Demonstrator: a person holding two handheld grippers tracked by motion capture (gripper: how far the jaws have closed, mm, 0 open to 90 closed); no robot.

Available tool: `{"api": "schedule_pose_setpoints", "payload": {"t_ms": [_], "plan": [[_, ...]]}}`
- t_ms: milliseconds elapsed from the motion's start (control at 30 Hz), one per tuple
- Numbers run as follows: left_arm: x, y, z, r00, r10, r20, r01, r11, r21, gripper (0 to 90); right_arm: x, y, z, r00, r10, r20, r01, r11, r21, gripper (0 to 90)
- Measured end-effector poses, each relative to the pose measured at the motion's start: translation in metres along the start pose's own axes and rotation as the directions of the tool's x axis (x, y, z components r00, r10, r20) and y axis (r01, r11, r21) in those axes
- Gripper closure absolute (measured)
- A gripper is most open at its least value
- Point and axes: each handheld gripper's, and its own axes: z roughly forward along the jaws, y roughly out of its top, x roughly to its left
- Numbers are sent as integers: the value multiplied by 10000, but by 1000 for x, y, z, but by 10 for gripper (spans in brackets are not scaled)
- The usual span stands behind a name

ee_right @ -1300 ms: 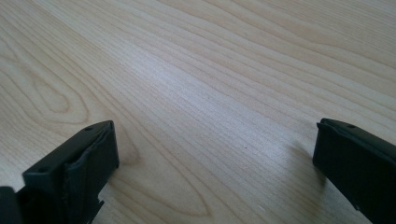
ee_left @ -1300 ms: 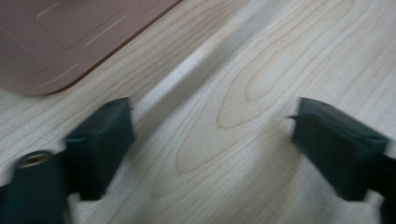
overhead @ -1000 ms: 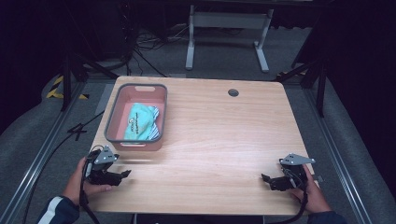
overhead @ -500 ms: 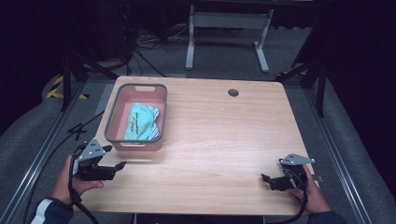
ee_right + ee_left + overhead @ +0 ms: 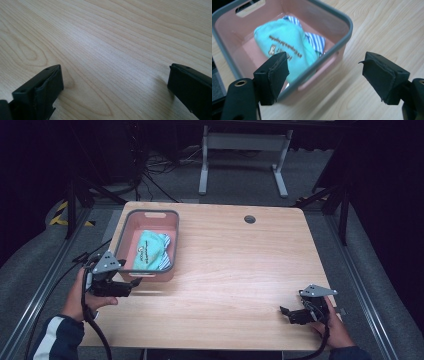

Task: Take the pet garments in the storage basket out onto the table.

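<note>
A pink basket with a grey rim stands at the table's left. A folded teal cloth with print lies in it, over a blue-striped cloth. My left gripper hovers just before the basket's near left corner. It is open, its jaws have just been opening, and nothing is between them. In the left gripper view the basket rim, teal cloth and striped cloth lie beyond the left gripper. My right gripper rests open near the front right edge, over bare wood in the right gripper view.
A round cable hole sits near the table's far edge. A white metal stand is on the floor behind the table. Cables trail over the floor at the left. Bare wood spans the table's middle.
My left gripper has lifted off the table and come closer to the basket's near corner, its jaws slightly wider. The right gripper has stayed in place.
</note>
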Motion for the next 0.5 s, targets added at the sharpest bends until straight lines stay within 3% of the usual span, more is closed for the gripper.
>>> {"api": "schedule_pose_setpoints", "payload": {"t_ms": [100,200,333,500], "plan": [[1,13,9,10000,84,31,-84,10000,36,211,0,0,0,10000,-2,0,2,10000,0,4],[2,26,17,9980,511,-365,-496,9980,394,211,0,0,0,10000,-1,-1,1,10000,-1,4],[8,38,28,9975,637,-291,-619,9963,590,211,0,0,0,10000,0,0,0,10000,2,4],[22,46,48,9996,89,-260,-66,9961,874,212,0,0,0,10000,-3,2,3,10000,1,4]]}}
